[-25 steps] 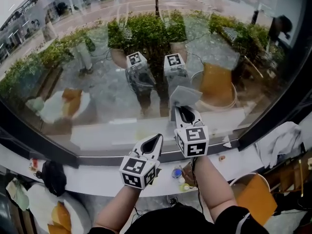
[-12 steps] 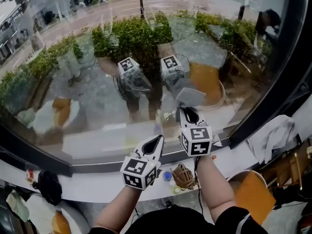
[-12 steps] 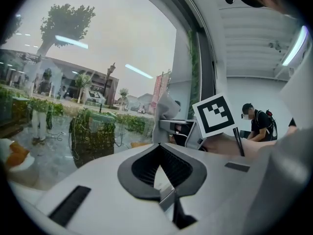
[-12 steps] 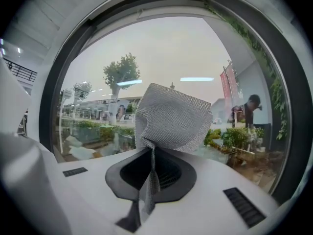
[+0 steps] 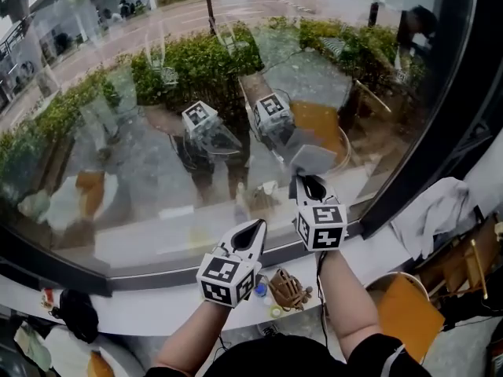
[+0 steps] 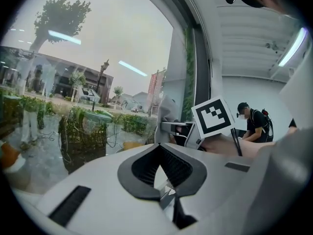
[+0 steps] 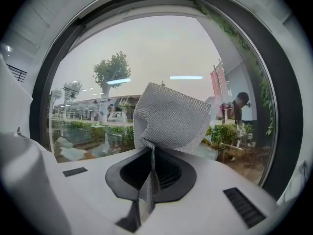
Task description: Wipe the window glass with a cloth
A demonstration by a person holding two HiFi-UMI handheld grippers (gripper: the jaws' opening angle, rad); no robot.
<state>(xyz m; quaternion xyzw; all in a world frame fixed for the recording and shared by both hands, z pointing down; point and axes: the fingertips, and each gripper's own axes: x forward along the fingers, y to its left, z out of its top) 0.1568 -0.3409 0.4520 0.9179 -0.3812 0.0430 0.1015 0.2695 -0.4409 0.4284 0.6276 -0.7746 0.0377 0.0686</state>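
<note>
The fingers [image 7: 172, 174] of the right gripper [image 5: 309, 181] are pinching the lower edge of a grey mesh cloth [image 7: 171, 116], which is fanning out above the tips, up at the window glass [image 5: 141, 155]. The left gripper [image 5: 253, 228] is hovering lower, over the white sill [image 5: 157, 295], jaws pressing together on nothing.

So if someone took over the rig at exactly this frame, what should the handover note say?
Right tool: shut on the grey mesh cloth, raised at the lower part of the window glass; the cloth looks pressed to the pane.
Left tool: shut, empty, held low over the white sill.
Done: cloth gripped and brought to the glass; how much is wiped cannot be told.
Left: sweep the cloth across the pane.
</note>
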